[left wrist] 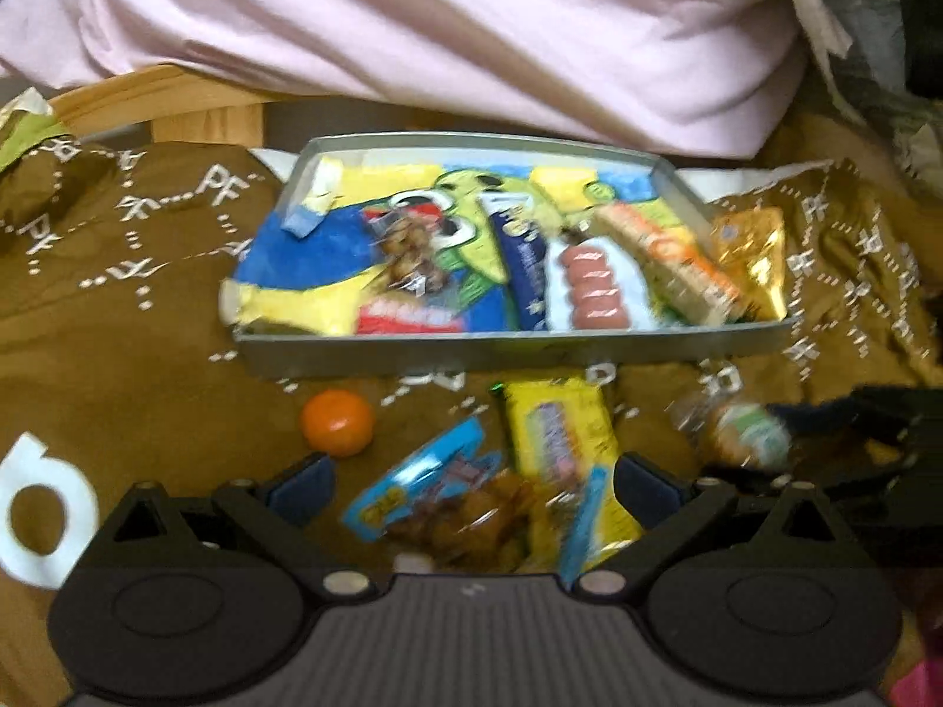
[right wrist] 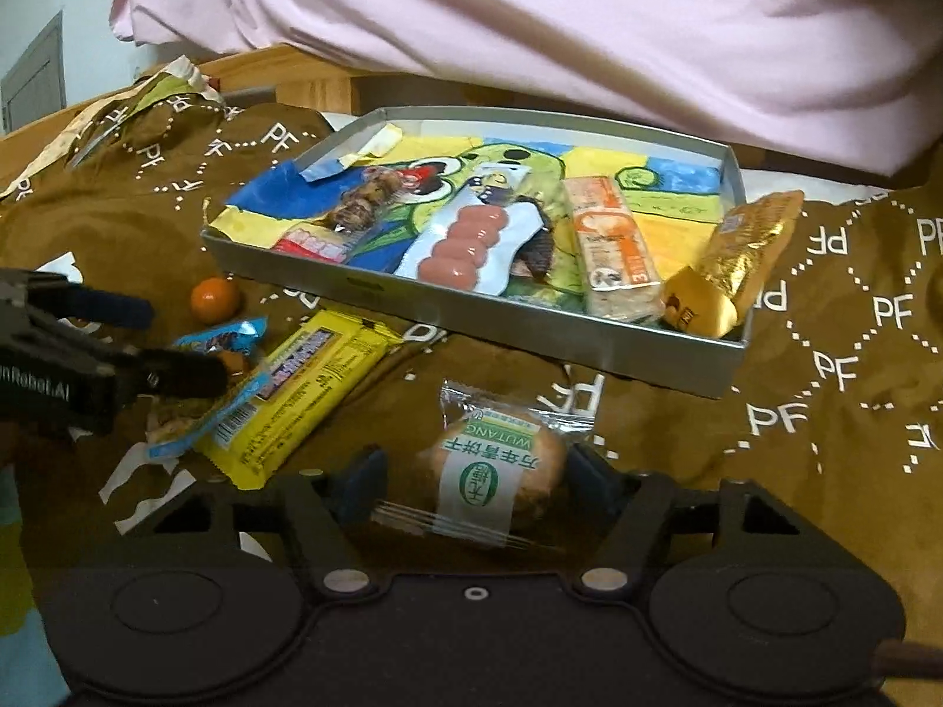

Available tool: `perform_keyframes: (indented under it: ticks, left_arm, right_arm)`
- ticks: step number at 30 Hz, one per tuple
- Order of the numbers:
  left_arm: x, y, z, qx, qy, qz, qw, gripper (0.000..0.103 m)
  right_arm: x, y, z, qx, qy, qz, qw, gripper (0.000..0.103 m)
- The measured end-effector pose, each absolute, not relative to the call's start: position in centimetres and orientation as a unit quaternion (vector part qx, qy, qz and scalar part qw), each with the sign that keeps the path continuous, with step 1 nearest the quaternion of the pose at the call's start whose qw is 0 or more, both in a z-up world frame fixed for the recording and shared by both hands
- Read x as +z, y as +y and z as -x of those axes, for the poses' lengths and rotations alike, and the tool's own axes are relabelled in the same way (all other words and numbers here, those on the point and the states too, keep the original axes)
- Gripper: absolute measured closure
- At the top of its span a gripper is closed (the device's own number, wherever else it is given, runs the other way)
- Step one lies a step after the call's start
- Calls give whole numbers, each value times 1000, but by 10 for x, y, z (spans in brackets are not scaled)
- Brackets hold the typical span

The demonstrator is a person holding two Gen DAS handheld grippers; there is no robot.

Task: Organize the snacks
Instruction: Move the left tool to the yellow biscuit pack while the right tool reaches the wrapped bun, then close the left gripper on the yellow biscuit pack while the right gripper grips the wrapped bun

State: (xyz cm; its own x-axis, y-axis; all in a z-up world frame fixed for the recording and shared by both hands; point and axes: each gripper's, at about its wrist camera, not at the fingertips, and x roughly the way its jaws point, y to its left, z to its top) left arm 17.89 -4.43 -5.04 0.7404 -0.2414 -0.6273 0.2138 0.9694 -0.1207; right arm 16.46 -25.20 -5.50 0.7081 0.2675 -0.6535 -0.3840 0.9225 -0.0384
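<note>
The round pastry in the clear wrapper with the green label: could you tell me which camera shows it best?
The right wrist view: the round pastry lies sharp and centred between the open right gripper fingers, label readable. The left wrist view shows it only blurred, at right.

Brown cloth [right wrist: 825,306] white "PF" print; grey tray [right wrist: 648,362]; yellow bar [right wrist: 306,389]; orange ball [right wrist: 215,297].

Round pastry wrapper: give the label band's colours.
White band with green print; right wrist view shows it best.
</note>
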Motion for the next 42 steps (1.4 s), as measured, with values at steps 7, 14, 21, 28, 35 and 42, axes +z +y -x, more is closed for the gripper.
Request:
perform_keyframes:
  ticks: [7, 14, 21, 28, 35, 42]
  left_arm:
    - [-52, -64, -197, -155, 347, 46, 924, 0]
    - [-61, -88, -215, -162, 373, 15, 914, 3]
    - [-65, -106, -224, -182, 395, -28, 900, 15]
    - [-70, -101, -226, -177, 420, -33, 890, 29]
    - [-67, -93, -216, -176, 438, -23, 881, 48]
    - [-62, -98, -198, -183, 454, -23, 872, 48]
  right_arm:
    - [-50, -263, -149, 164, 335, 70, 925, 47]
    - [-41, -279, -127, 175, 320, 59, 929, 49]
    - [-38, -288, -122, 184, 315, 36, 930, 49]
    - [-34, -293, -112, 189, 310, 35, 931, 49]
    - [-34, -292, -106, 191, 311, 32, 930, 49]
    - [-33, -289, -97, 188, 317, 46, 929, 49]
